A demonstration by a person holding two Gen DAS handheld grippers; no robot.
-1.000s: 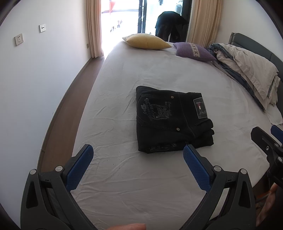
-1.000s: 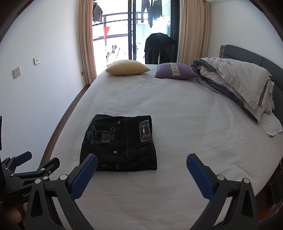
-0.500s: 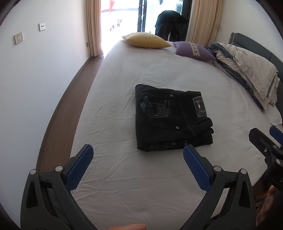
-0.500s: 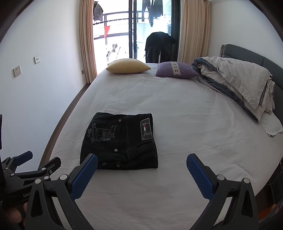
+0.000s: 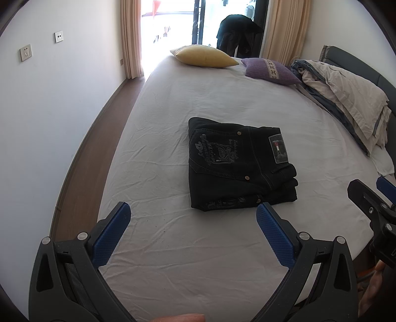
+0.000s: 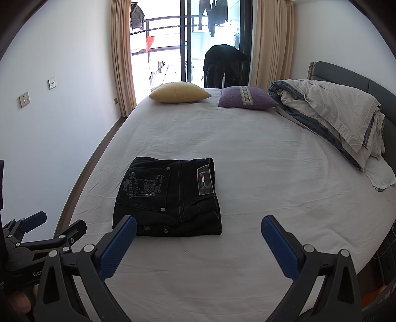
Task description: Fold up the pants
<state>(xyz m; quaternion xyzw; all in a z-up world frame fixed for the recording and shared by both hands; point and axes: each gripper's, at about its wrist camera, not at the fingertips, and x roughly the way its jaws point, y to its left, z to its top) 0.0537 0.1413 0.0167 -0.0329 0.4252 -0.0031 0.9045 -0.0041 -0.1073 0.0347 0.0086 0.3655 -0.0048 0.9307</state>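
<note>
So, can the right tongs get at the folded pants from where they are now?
Probably yes: the right tongs are open, the black pants lie just ahead to their left on the bed sheet, and nothing stands between.

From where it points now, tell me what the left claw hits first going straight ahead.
The left claw, open and empty, points at bare sheet just left of the folded pants. It would probably meet the sheet first; depth is uncertain.

A home bedroom: a wide bed (image 6: 247, 153) under a white sheet, a yellow pillow (image 6: 179, 92) and a purple cushion (image 6: 246, 97) at its far side, a rumpled duvet (image 6: 331, 111) by the headboard (image 6: 346, 74), beige curtains (image 6: 122, 57) framing a balcony door (image 6: 188, 42) with laundry (image 6: 217, 14) hanging outside.
</note>
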